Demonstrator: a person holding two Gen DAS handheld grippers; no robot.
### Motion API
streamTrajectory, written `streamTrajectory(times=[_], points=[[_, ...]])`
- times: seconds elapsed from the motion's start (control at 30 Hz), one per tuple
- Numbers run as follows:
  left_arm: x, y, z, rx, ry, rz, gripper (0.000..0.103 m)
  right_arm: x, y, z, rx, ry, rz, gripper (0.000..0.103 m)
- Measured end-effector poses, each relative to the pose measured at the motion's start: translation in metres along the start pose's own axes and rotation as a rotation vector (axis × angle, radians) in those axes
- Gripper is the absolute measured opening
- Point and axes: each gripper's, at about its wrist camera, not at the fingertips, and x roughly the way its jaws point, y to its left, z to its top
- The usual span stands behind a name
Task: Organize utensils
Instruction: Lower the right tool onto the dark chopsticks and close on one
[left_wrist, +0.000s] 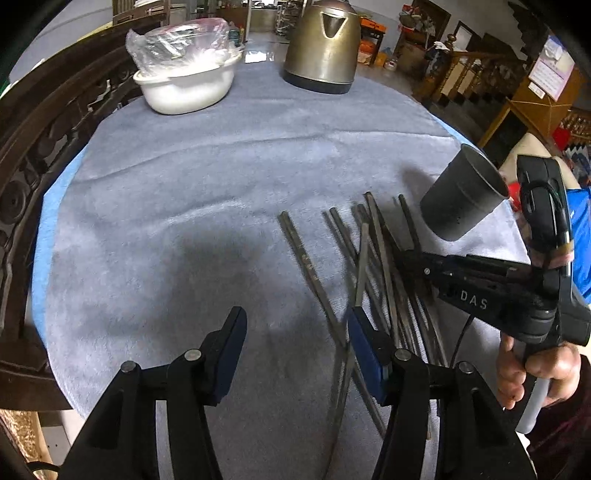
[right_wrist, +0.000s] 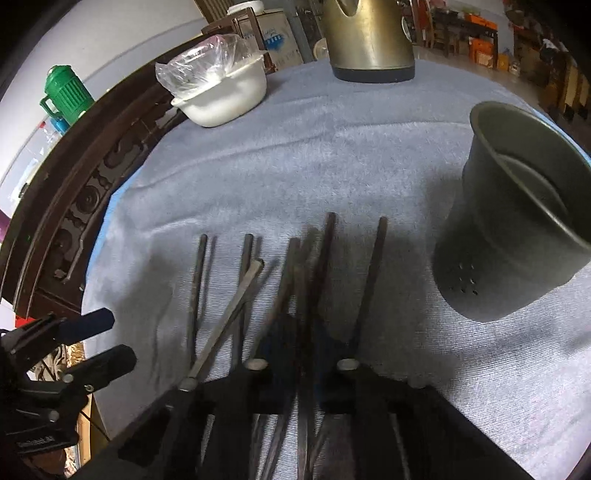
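Several dark chopsticks (left_wrist: 373, 266) lie fanned on the grey-blue cloth, also in the right wrist view (right_wrist: 288, 280). A dark perforated holder cup (left_wrist: 461, 199) stands to their right, seen empty in the right wrist view (right_wrist: 517, 236). My left gripper (left_wrist: 295, 332) is open, low over the cloth just left of the pile, its right finger (left_wrist: 365, 347) beside the chopsticks. My right gripper (right_wrist: 301, 332) is down on the pile with its jaws close around a few chopsticks; in the left wrist view it (left_wrist: 406, 258) reaches in from the right.
A white bowl (left_wrist: 184, 88) with a plastic bag and a brass-coloured kettle (left_wrist: 325, 48) stand at the far side. A carved dark wooden rail (left_wrist: 44, 147) runs along the left edge. A green jug (right_wrist: 66, 92) stands beyond it.
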Motion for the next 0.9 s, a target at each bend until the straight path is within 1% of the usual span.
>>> streamTrajectory(times=[0.17, 0.3, 0.43, 0.47, 0.53, 0.57, 0.63, 0.77, 0.83, 0.9], points=[[0.013, -0.015, 0.013, 0.046, 0.015, -0.017, 0.059, -0.014, -0.013, -0.007, 0.042, -0.033, 0.029, 0.007], [0.028, -0.023, 0.025, 0.050, 0.042, -0.043, 0.059, -0.031, -0.017, -0.013, 0.058, -0.063, 0.068, 0.007], [0.039, -0.034, 0.034, 0.073, 0.053, -0.037, 0.058, -0.049, -0.021, -0.017, 0.059, -0.102, 0.094, 0.007], [0.042, -0.035, 0.036, 0.074, 0.057, -0.038, 0.055, -0.053, -0.022, -0.018, 0.062, -0.115, 0.101, 0.007], [0.049, -0.037, 0.038, 0.075, 0.079, -0.044, 0.044, -0.061, -0.025, -0.018, 0.067, -0.135, 0.116, 0.007], [0.054, -0.036, 0.039, 0.069, 0.093, -0.039, 0.042, -0.064, -0.027, -0.019, 0.068, -0.141, 0.122, 0.007], [0.062, -0.034, 0.040, 0.058, 0.115, -0.040, 0.033, -0.068, -0.030, -0.019, 0.069, -0.155, 0.133, 0.007], [0.070, -0.034, 0.042, 0.048, 0.136, -0.069, 0.022, -0.075, -0.033, -0.022, 0.073, -0.171, 0.148, 0.007], [0.070, -0.033, 0.044, 0.039, 0.144, -0.090, 0.009, -0.079, -0.035, -0.023, 0.076, -0.185, 0.155, 0.007], [0.070, -0.030, 0.046, 0.032, 0.146, -0.104, 0.008, -0.087, -0.038, -0.024, 0.076, -0.201, 0.161, 0.007]])
